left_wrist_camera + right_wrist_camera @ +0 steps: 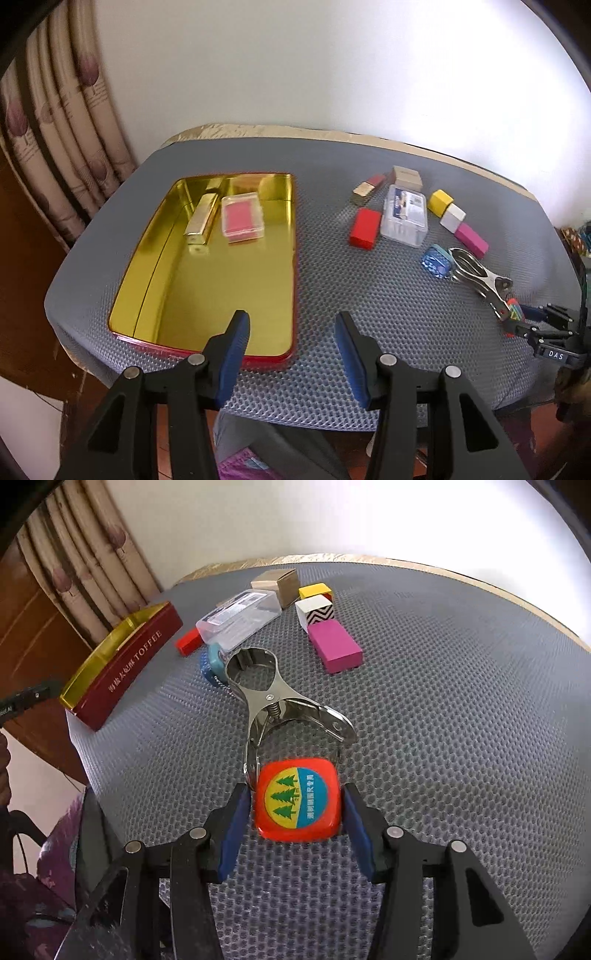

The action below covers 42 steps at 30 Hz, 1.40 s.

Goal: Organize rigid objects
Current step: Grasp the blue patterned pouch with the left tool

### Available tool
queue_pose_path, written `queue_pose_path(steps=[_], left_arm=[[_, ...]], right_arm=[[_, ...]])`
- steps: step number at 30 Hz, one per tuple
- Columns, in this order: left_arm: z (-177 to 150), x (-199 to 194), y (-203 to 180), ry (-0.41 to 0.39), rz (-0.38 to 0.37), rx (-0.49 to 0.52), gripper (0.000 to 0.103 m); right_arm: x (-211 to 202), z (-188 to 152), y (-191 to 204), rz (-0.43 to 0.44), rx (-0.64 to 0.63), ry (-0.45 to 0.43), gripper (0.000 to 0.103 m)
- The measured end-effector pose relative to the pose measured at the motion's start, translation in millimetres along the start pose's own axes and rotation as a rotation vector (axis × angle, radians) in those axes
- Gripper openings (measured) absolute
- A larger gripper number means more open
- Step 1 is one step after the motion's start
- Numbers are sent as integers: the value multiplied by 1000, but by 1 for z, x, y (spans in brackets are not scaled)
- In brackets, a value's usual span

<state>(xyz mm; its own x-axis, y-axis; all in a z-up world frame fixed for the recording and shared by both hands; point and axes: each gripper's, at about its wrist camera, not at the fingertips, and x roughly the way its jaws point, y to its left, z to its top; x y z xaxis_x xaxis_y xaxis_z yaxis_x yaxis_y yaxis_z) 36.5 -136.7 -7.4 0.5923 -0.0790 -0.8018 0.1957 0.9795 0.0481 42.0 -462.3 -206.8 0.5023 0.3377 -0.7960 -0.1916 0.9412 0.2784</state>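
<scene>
The right gripper [297, 805] was pinching a small orange square tape measure [297, 800] with a round tree sticker, one blue pad [233, 823] pressed on each side. The tape measure sat at 6 o'clock on the grey bumpy table mat [461, 720], with its flat sticker face looking up. It was square, so it had no long side.

Just past it lay a shiny metal spring clamp [271, 698]. Its long side ran from 5 o'clock up to 11 o'clock, with its round ring end pointing away, and its handles touched the tape measure. A small blue round tape measure [210, 662] lay beside the ring end.

Farther off, at 12 o'clock, were a pink block [334, 646], a white block with black zigzags [314, 613], a yellow block [314, 590], a clear plastic box [238, 618], a tan cardboard box [277, 581] and a red block [188, 642].

The left gripper [291, 332] had its jaws spread apart with nothing between them. It hung over the near edge of the red tin tray with a gold inside [207, 295], at 7 o'clock on the mat. The tray's long side ran from near to far. Inside, at the far end, lay a gold bar [201, 218] and a clear case with a pink pad [242, 218].
</scene>
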Motion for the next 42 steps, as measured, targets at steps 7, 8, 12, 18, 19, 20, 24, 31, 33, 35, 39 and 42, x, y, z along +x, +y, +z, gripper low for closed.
queue_pose_path(steps=[7, 8, 12, 18, 19, 20, 24, 31, 33, 35, 39, 42], left_arm=[[-2, 5, -6, 18, 7, 13, 49], [-2, 5, -6, 23, 6, 11, 49], [-2, 5, -7, 27, 7, 8, 49], [-1, 3, -11, 20, 5, 30, 49], [-1, 4, -12, 19, 4, 35, 49], [0, 5, -14, 20, 1, 40, 49], [9, 16, -25, 54, -78, 38, 49], [35, 58, -57, 214, -315, 18, 49], [45, 72, -66, 231, -315, -10, 49], [55, 84, -71, 255, -318, -52, 49], [72, 120, -81, 368, -389, -179, 49], [79, 135, -85, 396, -391, -252, 49]], right_arm=[[3, 2, 15, -54, -134, 46, 54], [5, 3, 17, -62, -155, 52, 55], [7, 5, 16, -110, -201, 67, 44], [-13, -8, 0, -115, -149, 74, 44], [-17, -11, -3, -116, -133, 70, 44], [-24, -14, -8, -129, -108, 56, 44], [-33, -24, -29, -176, -3, 19, 44], [-33, -38, -44, -174, 106, -52, 44], [-34, -40, -45, -167, 111, -61, 44], [-36, -41, -47, -154, 121, -66, 44], [-40, -46, -50, -135, 137, -80, 45], [-42, -47, -52, -112, 156, -90, 45]])
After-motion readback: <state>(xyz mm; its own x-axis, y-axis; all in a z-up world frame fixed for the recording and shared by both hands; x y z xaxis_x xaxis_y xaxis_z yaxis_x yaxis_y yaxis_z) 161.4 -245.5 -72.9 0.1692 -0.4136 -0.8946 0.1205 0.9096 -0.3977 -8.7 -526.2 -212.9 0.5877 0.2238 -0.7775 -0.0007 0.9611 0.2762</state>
